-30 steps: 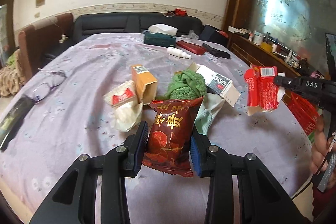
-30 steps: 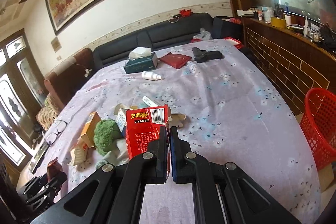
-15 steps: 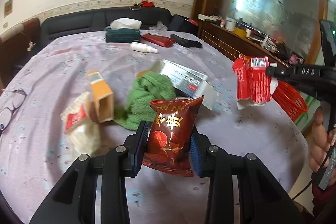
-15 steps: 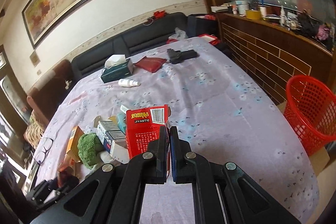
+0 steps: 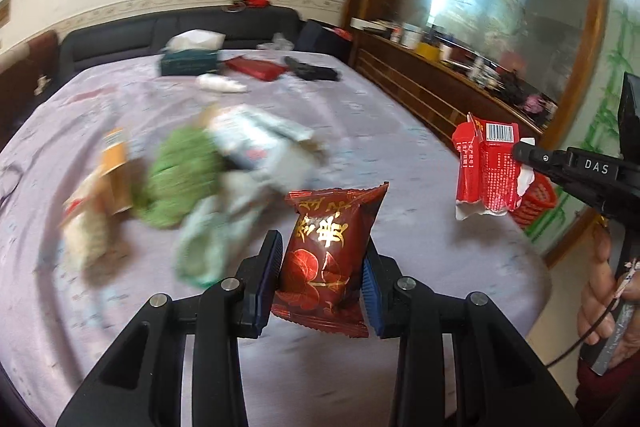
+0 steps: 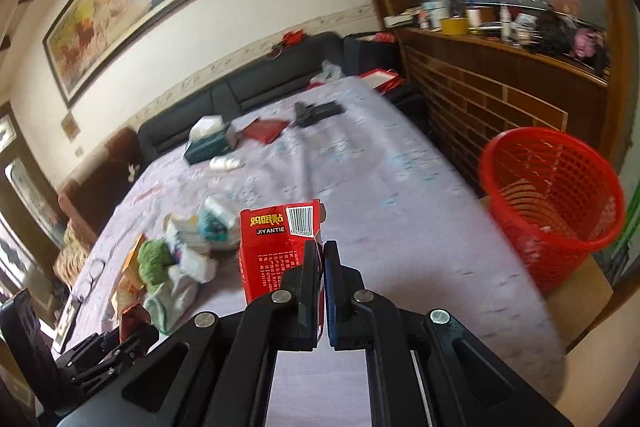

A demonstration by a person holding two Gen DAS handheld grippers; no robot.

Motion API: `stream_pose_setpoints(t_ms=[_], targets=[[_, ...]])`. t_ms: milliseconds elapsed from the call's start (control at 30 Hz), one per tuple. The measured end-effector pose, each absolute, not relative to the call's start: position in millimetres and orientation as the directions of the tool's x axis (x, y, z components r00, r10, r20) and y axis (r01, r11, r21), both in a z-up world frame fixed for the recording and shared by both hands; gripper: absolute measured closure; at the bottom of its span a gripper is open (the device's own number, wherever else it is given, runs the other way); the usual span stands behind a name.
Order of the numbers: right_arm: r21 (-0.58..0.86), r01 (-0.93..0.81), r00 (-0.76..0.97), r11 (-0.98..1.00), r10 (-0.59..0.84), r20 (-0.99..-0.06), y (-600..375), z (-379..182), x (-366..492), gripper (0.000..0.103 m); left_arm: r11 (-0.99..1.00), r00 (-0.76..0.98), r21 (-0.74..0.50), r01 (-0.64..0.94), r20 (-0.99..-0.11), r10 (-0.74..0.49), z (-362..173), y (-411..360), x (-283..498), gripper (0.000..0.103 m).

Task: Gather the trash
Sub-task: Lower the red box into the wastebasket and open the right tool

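Snack packet (image 5: 328, 259) between left tool (image 5: 320, 283) pads

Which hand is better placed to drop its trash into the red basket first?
Right, probably. The right gripper, shut on the red carton, has the red basket close on its right beyond the table edge. The left gripper, holding the dark red snack packet, sits farther away.

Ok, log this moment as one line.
left gripper: shut on dark red snack packet | right gripper: shut on red carton | red basket: beside table, ahead right
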State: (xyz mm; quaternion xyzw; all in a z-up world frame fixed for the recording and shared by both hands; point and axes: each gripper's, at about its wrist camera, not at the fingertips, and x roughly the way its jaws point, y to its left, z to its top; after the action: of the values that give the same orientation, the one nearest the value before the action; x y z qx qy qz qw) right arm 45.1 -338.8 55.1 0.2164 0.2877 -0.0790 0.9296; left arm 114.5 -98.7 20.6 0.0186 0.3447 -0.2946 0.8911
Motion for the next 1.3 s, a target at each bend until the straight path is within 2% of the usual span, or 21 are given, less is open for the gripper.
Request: stream_pose_setpoints(t_ms=[167, 367, 633, 667, 733, 767, 800, 867, 1033, 1100, 1167, 1300], targets=[[0.393, 0.339, 0.850, 0.855, -0.100, -0.516, -414, 64, 5, 0.099, 0.744, 0.521, -0.153, 0.651, -0.622, -0.584, 47, -181, 106, 0.067], [0.362, 0.452, 0.838, 0.815, -0.249, -0.485, -497, 81, -29, 0.099, 0.622, 0.414, -0.175, 0.763, -0.608, -0.678, 74, -294, 102, 0.067], [0.341, 0.555, 0.795, 0.759, -0.363, -0.486, -567, 81, -33, 0.099, 0.544, 0.311, -0.198, 0.816, -0.641, -0.701, 65, -415, 117, 0.067], [0.338, 0.561, 0.791, 0.756, -0.368, -0.489, -572, 79, -32, 0.099, 0.541, 0.307, -0.203, 0.816, -0.641, -0.704, 62, -424, 121, 0.066], [0.319, 0.576, 0.773, 0.753, -0.375, -0.511, -582, 73, -23, 0.097, 0.540, 0.290, -0.222, 0.812, -0.649, -0.703, 55, -437, 128, 0.050], [0.313, 0.580, 0.766, 0.752, -0.372, -0.525, -587, 68, -17, 0.096, 0.547, 0.291, -0.230, 0.805, -0.650, -0.702, 53, -439, 130, 0.038], [0.305, 0.580, 0.759, 0.755, -0.364, -0.540, -591, 63, -11, 0.087, 0.559, 0.297, -0.242, 0.793, -0.648, -0.701, 51, -439, 133, 0.037], [0.302, 0.601, 0.742, 0.740, -0.377, -0.554, -597, 57, -10, 0.080, 0.563, 0.294, -0.252, 0.787, -0.649, -0.702, 51, -435, 135, 0.037], [0.324, 0.602, 0.755, 0.730, -0.388, -0.528, -587, 60, -30, 0.079, 0.589, 0.353, -0.215, 0.779, -0.625, -0.696, 59, -394, 127, 0.035], [0.347, 0.579, 0.773, 0.738, -0.361, -0.523, -575, 62, -34, 0.068, 0.619, 0.394, -0.194, 0.761, -0.620, -0.678, 59, -369, 123, 0.030], [0.362, 0.555, 0.787, 0.749, -0.332, -0.519, -561, 63, -34, 0.062, 0.645, 0.423, -0.181, 0.743, -0.619, -0.661, 57, -343, 119, 0.028], [0.364, 0.462, 0.818, 0.809, -0.231, -0.526, -514, 61, -19, 0.059, 0.697, 0.480, -0.140, 0.703, -0.630, -0.611, 50, -290, 109, 0.028]])
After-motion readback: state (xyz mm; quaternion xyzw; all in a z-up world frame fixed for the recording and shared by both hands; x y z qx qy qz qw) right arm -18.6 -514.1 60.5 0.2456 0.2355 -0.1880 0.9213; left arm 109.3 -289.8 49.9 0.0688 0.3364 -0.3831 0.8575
